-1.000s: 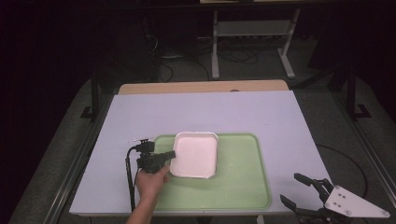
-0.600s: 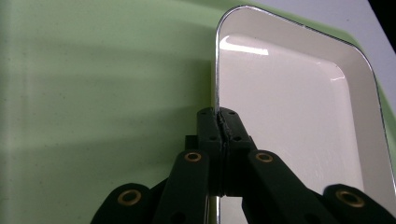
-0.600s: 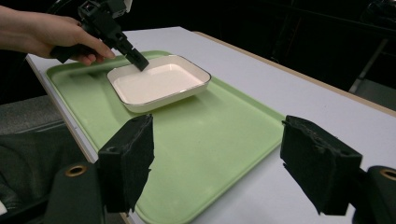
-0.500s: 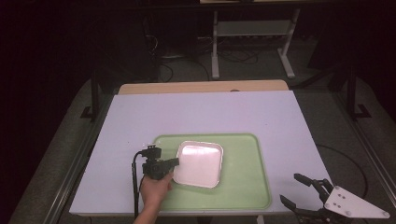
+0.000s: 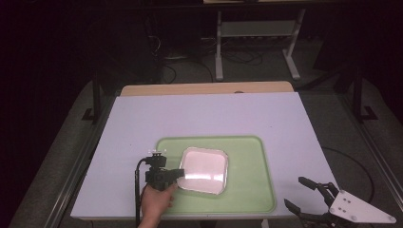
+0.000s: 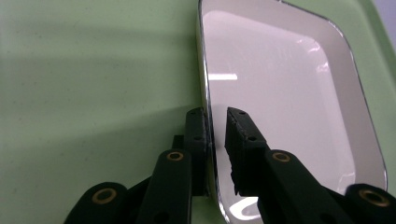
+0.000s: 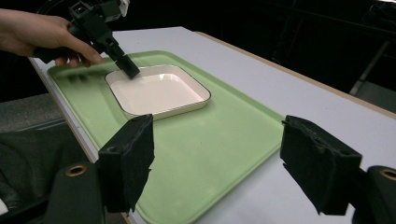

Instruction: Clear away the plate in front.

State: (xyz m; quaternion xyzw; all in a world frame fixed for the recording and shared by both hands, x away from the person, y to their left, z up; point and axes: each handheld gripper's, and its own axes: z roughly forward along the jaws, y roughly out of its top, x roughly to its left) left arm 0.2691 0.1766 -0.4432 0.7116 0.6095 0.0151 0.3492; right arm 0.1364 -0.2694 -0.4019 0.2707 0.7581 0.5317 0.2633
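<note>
Dragged toward five o'clock, the square dish [image 5: 204, 170] lies flat, no long axis; left gripper [image 5: 177, 174] jaws just opening astride its rim, right gripper [image 5: 304, 194] agape.

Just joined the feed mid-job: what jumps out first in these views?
The white square dish on the green tray near the table's front edge draws the eye. The left gripper straddles the dish's rim, one jaw outside and one inside; its jaws have just been opening, and the inner pad stands off the rim. The right gripper waits wide open at the table's front right corner.

no readable text, labels, brands, numbers, signs
</note>
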